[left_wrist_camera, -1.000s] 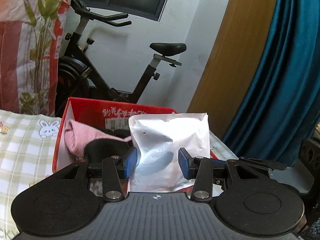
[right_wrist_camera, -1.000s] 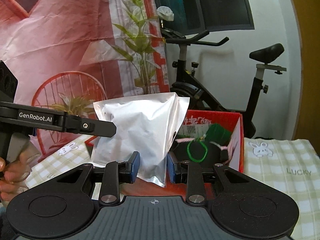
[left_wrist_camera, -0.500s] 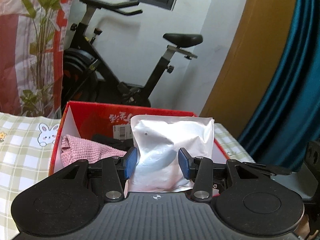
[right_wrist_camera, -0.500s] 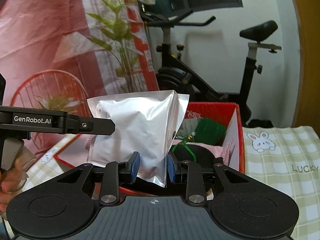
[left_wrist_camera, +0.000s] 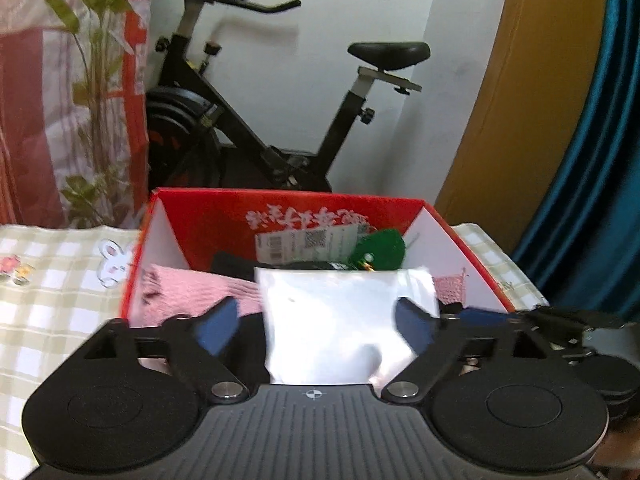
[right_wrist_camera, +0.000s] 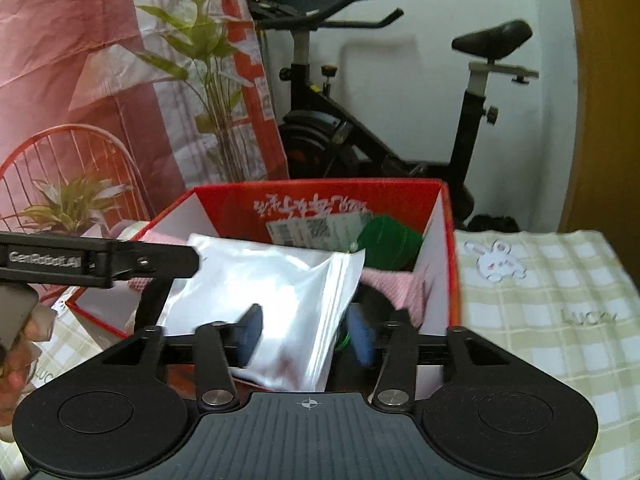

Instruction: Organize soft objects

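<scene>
Silver pouch going into the red box, both grippers letting go

The red box (left_wrist_camera: pixel 288 208) sits on a checked cloth (right_wrist_camera: pixel 560 320) with a pink knit (left_wrist_camera: pixel 192 292), a green item (left_wrist_camera: pixel 380 248) and a tag inside; an exercise bike (left_wrist_camera: pixel 280 120) stands behind. The silver pouch (right_wrist_camera: pixel 260 280) lies over the box's near edge, between the opening jaws of the left gripper (left_wrist_camera: pixel 320 324) and right gripper (right_wrist_camera: pixel 306 334), pads clear of it.
</scene>
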Demonstrator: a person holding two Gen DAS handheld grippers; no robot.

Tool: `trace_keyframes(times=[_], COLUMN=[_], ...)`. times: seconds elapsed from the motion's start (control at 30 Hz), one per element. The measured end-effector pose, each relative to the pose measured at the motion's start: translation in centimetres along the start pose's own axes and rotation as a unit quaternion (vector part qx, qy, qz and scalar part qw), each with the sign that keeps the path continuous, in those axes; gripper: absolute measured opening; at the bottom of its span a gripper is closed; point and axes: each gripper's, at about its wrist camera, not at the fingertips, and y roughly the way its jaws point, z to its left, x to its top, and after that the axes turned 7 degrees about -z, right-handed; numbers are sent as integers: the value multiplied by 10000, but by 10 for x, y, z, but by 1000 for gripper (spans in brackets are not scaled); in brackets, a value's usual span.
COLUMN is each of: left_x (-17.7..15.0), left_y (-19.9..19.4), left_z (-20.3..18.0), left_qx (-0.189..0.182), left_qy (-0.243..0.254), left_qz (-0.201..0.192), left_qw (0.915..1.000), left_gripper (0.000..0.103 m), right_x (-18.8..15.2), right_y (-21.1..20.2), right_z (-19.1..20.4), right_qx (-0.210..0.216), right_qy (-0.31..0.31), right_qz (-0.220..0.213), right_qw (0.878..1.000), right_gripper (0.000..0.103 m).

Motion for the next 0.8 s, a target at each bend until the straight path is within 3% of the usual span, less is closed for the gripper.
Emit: trace_keyframes(times=[0.07, 0.23, 0.3, 0.53, 0.8], left_x=[3, 13, 17, 30, 37], left_y=[-9, -41, -56, -118, -186], left_z=[-1, -3, -6, -25, -30], left_qx=[77, 393, 570, 1101, 868], left_qy=[57, 157, 246, 639, 324], left_qz=[-69, -324, -449, -923, -1161], left_qw=[9999, 9986, 9971, 9876, 9889], left_gripper=[100, 103, 103, 103, 103], right_x=[4, 20, 27, 50, 68], right_y=[-9, -37, -51, -106, -174], right_z=[2, 7, 11, 26, 53], right_qx=[-37, -145, -135, -72, -402], right_qy=[-90, -242, -293, -249, -247], right_qz=[-125, -494, -664, -1148, -1532], right_qw=[9999, 9984, 9973, 9931, 9871], right_gripper=[62, 98, 102, 103, 103])
